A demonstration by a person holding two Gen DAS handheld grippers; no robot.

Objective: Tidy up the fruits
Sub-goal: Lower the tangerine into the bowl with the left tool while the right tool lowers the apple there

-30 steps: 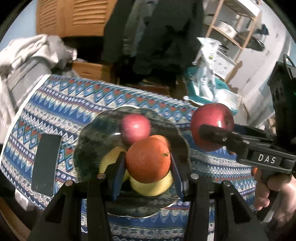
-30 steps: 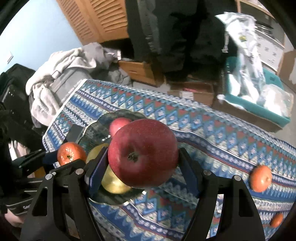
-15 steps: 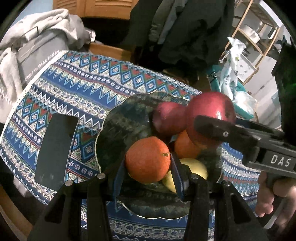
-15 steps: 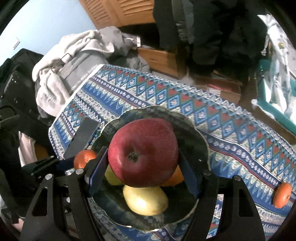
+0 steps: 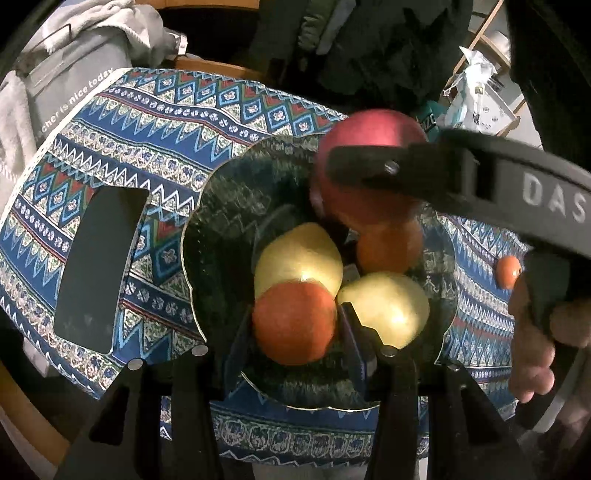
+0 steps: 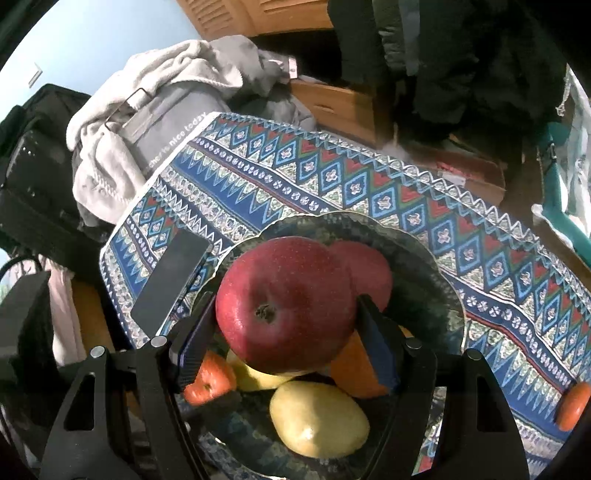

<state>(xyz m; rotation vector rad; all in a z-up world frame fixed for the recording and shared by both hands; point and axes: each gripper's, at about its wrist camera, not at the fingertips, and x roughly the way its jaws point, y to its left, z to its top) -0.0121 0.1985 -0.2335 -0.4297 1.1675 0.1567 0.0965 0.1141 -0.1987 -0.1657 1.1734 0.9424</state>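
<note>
Your left hand-held gripper (image 5: 295,325) has an orange (image 5: 293,323) between its jaws, low over the near side of the dark patterned plate (image 5: 221,229); the jaws are opening, with the orange between the pads. Your right hand-held gripper (image 6: 286,325) is clamped on a large red apple (image 6: 284,302), held above the plate's middle.

In the plate: two yellow pears (image 5: 297,254) (image 5: 386,306) side by side, a second orange (image 5: 389,245) behind them, and a smaller red apple (image 6: 369,267) at the far side, partly hidden by the held one.

Surface: the plate sits on a table covered with a blue woven cloth (image 6: 332,177) in zigzag and diamond bands of white, red and green. A black phone (image 5: 98,266) lies flat on the cloth, left of the plate and apart from it. One small orange (image 5: 509,271) lies on the cloth to the right, well apart from the plate.

Room: a grey bag under a pale blanket (image 6: 155,96) at the table's far left edge; wooden louvred doors (image 6: 258,14); dark clothing (image 6: 461,55) hanging behind; a light wooden shelf (image 5: 480,55) at upper right; pale blue wall (image 6: 92,29).

Writing: "DAS" in white on your right gripper's body (image 5: 554,195); on the grey bag (image 5: 74,74), part of a line ending "is nice today".
</note>
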